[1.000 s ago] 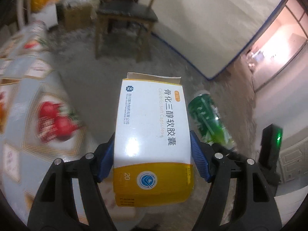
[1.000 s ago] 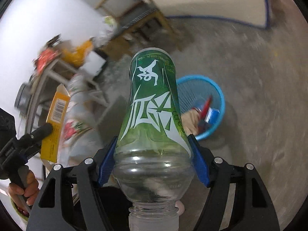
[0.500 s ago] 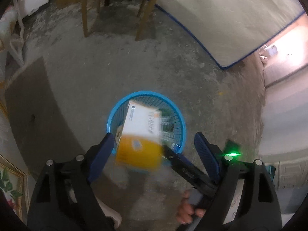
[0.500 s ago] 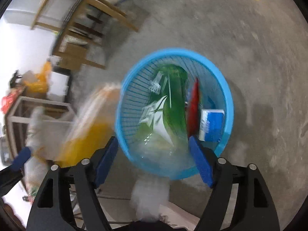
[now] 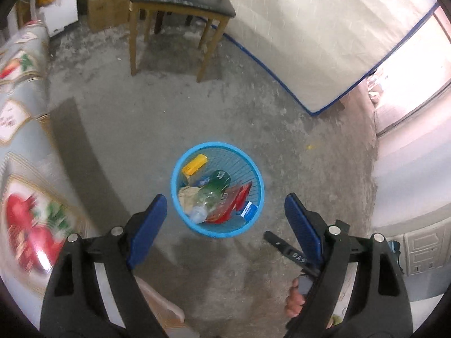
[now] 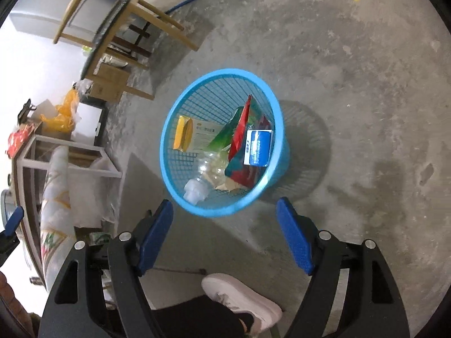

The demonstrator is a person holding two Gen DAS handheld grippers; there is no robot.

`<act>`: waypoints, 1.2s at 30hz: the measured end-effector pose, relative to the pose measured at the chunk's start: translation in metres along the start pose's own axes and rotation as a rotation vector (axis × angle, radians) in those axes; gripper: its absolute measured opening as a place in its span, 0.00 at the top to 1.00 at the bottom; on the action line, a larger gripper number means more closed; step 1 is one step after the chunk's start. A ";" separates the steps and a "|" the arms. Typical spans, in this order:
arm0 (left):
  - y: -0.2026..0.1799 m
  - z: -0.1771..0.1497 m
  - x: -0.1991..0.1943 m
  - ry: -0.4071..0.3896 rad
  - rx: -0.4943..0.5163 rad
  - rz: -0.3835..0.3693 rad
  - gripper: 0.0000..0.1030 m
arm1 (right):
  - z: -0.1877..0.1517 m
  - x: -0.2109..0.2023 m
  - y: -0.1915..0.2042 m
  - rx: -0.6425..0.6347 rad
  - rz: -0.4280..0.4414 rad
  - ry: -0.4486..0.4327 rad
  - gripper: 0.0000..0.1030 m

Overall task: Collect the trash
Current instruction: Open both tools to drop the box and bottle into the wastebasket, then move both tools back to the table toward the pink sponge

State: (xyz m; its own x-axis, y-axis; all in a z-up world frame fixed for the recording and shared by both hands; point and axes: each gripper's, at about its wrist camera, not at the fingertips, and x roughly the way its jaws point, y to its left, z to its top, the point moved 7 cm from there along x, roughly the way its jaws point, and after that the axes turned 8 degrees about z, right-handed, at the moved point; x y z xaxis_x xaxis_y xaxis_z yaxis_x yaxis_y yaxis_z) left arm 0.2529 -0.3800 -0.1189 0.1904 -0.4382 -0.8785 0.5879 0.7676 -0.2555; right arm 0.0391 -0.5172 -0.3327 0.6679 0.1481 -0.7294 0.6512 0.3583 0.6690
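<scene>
On the grey concrete floor stands a round blue plastic mesh basket, and the trash lies inside it: a clear plastic bottle with a green label, a white and yellow cardboard medicine box, a red foil packet and a small blue and white carton. The left gripper and the right gripper hang above the basket, both spread wide with nothing between the blue pads. One second earlier the left one held the box and the right one held the bottle; now both items rest in the basket. I judge this round finished; whether more trash waits on the table, I cannot tell.
</scene>
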 end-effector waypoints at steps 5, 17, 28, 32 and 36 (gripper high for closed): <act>0.037 -0.036 -0.059 -0.072 -0.043 -0.009 0.21 | -0.015 -0.033 0.031 -0.100 0.013 -0.026 0.28; 0.223 -0.157 -0.206 -0.320 -0.327 0.232 0.19 | -0.049 -0.068 0.200 -0.524 0.142 0.000 0.28; 0.337 -0.181 -0.251 -0.379 -0.453 0.327 0.17 | -0.164 -0.024 0.390 -1.028 0.290 0.201 0.28; 0.367 -0.149 -0.243 -0.349 -0.443 0.304 0.16 | -0.208 0.001 0.435 -1.198 0.296 0.266 0.28; 0.404 -0.109 -0.225 -0.326 -0.453 0.310 0.14 | -0.231 0.039 0.467 -1.254 0.276 0.329 0.28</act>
State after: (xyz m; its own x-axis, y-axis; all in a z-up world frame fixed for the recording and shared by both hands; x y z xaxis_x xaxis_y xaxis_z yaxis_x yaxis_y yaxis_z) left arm 0.3615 0.0799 -0.0687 0.5702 -0.2290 -0.7890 0.0899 0.9720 -0.2171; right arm 0.2860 -0.1316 -0.0820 0.4901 0.5047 -0.7107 -0.3818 0.8573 0.3454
